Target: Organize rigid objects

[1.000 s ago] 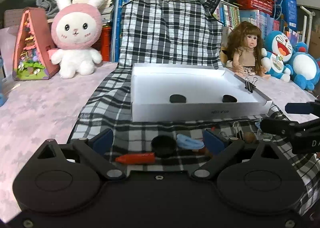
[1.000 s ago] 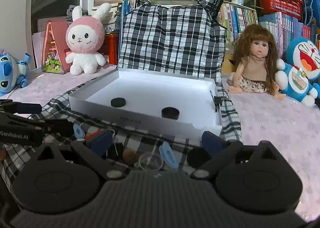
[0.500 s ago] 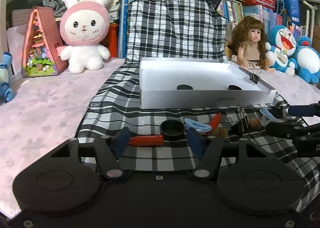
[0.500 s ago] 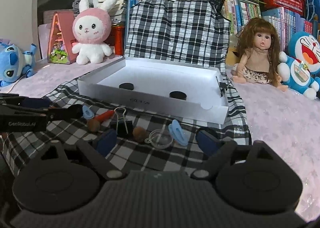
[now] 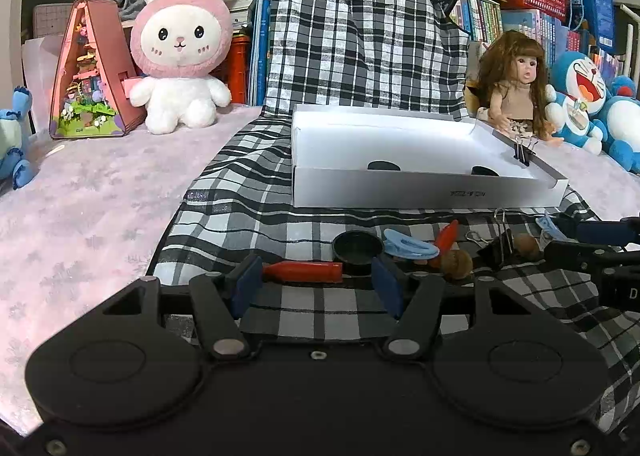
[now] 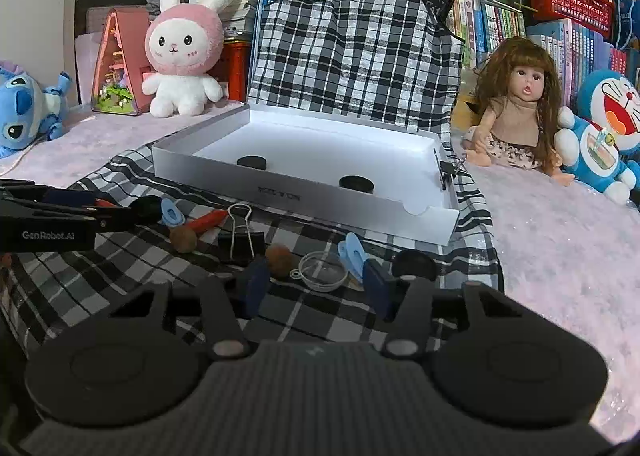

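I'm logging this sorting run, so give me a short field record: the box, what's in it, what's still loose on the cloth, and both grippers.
box: white box on the plaid cloth, open
in box: two black discs; binder clip on its right wall
loose: red crayon, black cap, blue clip, clear dish
left gripper: jaws just narrowed, astride the red crayon
right gripper: jaws just narrowed around the clear dish

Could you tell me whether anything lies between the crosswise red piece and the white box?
A black cap sits just behind the right end of the red piece, toward the white box; its near wall must also be cleared. Otherwise only checked cloth.
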`<state>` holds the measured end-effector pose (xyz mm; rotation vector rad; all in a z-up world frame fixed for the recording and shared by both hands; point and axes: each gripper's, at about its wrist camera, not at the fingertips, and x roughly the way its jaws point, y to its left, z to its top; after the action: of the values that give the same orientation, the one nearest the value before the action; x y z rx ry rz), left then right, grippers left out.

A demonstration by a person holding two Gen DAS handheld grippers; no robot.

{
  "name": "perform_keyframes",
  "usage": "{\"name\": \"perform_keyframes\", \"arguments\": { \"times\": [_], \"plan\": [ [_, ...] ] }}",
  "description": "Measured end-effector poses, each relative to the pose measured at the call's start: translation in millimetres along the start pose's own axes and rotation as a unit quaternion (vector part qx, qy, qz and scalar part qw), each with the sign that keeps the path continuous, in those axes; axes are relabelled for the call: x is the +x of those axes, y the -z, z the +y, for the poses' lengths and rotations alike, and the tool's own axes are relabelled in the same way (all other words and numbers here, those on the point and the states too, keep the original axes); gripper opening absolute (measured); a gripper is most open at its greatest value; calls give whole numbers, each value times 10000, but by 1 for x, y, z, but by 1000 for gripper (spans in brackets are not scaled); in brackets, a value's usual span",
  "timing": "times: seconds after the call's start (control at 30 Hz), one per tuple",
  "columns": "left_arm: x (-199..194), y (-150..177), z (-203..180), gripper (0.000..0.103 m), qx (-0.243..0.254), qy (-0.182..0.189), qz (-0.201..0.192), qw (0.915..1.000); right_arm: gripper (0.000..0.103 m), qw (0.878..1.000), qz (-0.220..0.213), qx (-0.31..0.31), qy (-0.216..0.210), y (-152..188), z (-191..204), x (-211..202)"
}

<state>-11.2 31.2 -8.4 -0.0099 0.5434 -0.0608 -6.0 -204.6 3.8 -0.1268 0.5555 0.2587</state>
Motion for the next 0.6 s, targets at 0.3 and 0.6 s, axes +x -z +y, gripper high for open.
{"name": "perform_keyframes", "arguments": {
  "times": [0.3, 0.6],
  "plan": [
    [2, 2, -1, 59, 195, -185, -55, 9996, 45, 9999, 70, -65, 88, -1, -2, 6],
    [3, 4, -2, 42, 245, -133, -8, 9996, 38, 9999, 72, -121, 100, 0, 1, 6]
  ]
}}
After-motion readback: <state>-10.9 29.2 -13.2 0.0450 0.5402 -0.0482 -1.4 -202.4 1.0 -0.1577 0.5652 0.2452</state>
